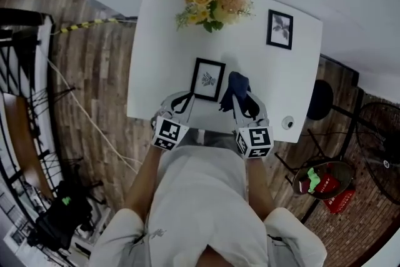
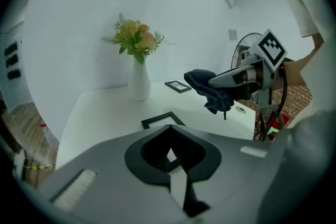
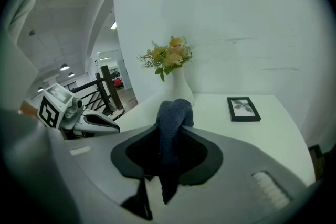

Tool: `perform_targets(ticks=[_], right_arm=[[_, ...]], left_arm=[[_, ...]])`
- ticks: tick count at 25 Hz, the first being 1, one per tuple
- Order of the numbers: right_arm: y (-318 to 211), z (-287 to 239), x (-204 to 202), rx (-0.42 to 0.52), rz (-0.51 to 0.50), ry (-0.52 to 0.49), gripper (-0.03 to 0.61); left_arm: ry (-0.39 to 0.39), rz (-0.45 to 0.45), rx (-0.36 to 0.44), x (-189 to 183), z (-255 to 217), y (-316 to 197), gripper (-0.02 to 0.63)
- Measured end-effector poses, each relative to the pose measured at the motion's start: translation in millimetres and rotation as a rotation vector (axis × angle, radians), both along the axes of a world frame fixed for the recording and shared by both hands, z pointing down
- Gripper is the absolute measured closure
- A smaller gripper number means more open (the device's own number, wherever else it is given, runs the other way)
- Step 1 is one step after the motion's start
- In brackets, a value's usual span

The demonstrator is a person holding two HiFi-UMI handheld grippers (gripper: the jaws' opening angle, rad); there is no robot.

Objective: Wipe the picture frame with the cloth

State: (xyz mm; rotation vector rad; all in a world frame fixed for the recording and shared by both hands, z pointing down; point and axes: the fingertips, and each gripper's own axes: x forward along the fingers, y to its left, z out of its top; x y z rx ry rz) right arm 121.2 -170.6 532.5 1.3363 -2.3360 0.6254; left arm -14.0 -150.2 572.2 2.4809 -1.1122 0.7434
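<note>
The white rectangular table [image 1: 156, 34] carries everything. The black-edged picture frame with a leaf print [image 1: 208, 79] lies flat on it near the front edge, roughly midway along that edge. Left of that frame the tabletop is bare right out to the table's left edge. The left gripper [image 1: 183, 99] is at the frame's front-left corner, over the table's front edge. Its jaws are pressed together with nothing between them.

Behind the frame, near the back edge, stands a white vase of yellow and peach flowers [image 2: 139, 84], with an open stretch of tabletop between the two.

Just right of the frame, the right gripper [image 1: 245, 103] is clenched on a dark blue terry cloth [image 1: 235, 87]. The cloth bunches over the jaw tips and hangs down close beside the frame's right edge; whether it touches the frame cannot be told.

Farther right and back lies a second black-framed picture [image 1: 280, 29], well apart from the first. A small round white object [image 1: 287, 122] sits at the table's front-right corner, right of the right gripper.
</note>
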Motion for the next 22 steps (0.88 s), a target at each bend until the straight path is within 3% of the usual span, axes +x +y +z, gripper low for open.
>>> perform_targets(ticks=[10,22], right_arm=[[-10.5,26.7,-11.6,-0.064,-0.056,-0.012,0.477],[-21.2,44.5,-43.1,-0.064,-0.018,0.042,0.477]], left_arm=[[-0.042,-0.005,-0.067,3.5,23.2,-5.1,0.594],[-0.03,0.115,-0.12,0.0,59.0,-1.5,0.594]])
